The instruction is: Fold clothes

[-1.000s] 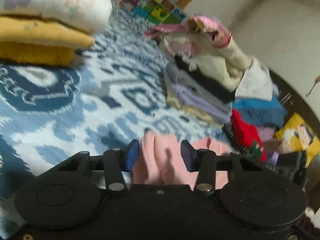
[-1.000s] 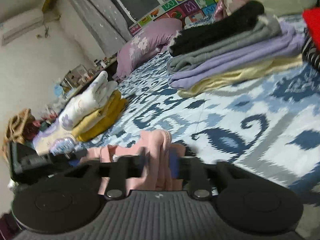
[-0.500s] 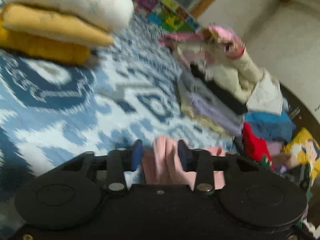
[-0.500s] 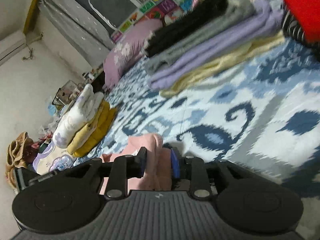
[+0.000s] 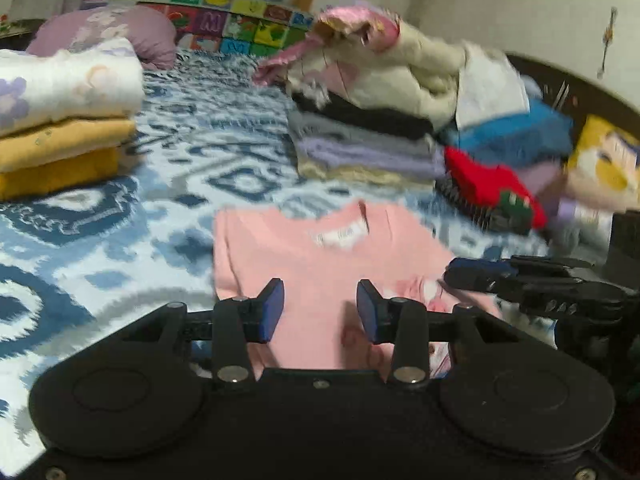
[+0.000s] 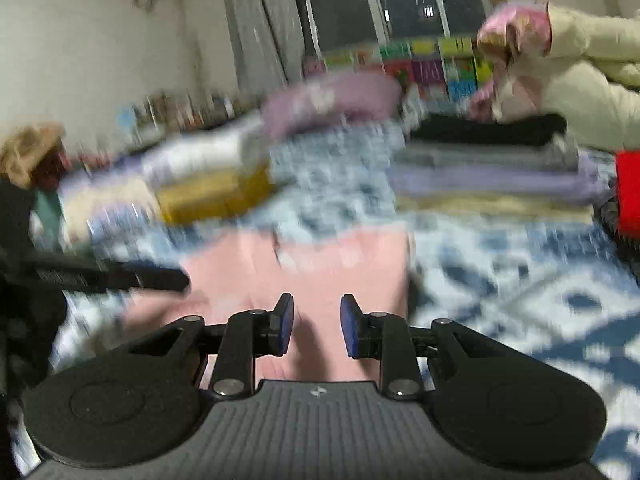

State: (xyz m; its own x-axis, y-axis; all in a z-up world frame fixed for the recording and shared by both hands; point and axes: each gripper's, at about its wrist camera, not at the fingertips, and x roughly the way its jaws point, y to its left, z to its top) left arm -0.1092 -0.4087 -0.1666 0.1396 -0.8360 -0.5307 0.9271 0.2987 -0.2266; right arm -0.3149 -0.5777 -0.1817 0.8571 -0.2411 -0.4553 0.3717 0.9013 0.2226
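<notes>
Left claw (image 5: 320, 306) gapes, nothing between its pads; right claw (image 6: 316, 326) likewise parted and empty, both poised over the pink shirt (image 5: 320, 256) spread flat near the bed's (image 5: 100, 248) front edge. Soft, light, floppy cloth, I'd say: pinch hem corners, not the middle.

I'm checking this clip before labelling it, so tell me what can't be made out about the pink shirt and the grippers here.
- Pink shirt, left wrist view: near hem hidden behind the left gripper body.
- Neck label: too blurred to read.
- Right wrist view: motion blur smears the shirt's edges and the yellow stack.
- Right gripper: open, but contact with the cloth cannot be told.
</notes>
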